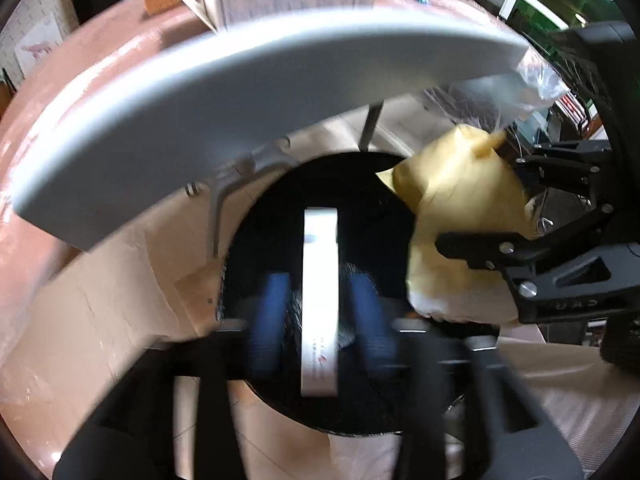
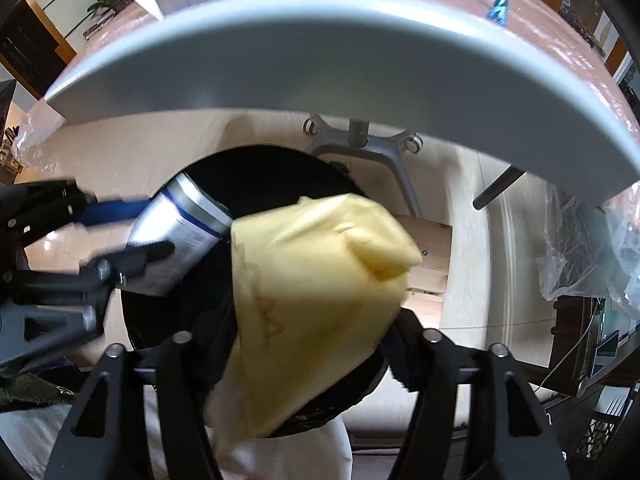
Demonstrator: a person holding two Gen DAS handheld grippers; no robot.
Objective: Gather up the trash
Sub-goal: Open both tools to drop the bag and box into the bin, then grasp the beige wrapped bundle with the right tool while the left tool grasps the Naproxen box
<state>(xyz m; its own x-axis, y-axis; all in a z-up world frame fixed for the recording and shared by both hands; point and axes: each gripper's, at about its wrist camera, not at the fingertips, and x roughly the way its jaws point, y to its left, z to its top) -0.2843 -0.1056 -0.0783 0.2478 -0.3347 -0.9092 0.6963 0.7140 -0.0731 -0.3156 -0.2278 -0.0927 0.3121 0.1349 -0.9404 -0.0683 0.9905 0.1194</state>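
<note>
Trash sits in both tools above the black bin (image 1: pixel 360 208): a silver tube (image 1: pixel 319 300) between the left tool's (image 1: pixel 320 320) spread blue fingers, untouched, and a yellow crumpled bag (image 2: pixel 308 304) between the right tool's (image 2: pixel 304 344) parted jaws.

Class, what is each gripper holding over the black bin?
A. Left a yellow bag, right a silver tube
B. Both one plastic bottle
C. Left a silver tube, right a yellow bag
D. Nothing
C: the tube lies between the left gripper's fingers, the yellow bag between the right gripper's, above the bin.
</note>
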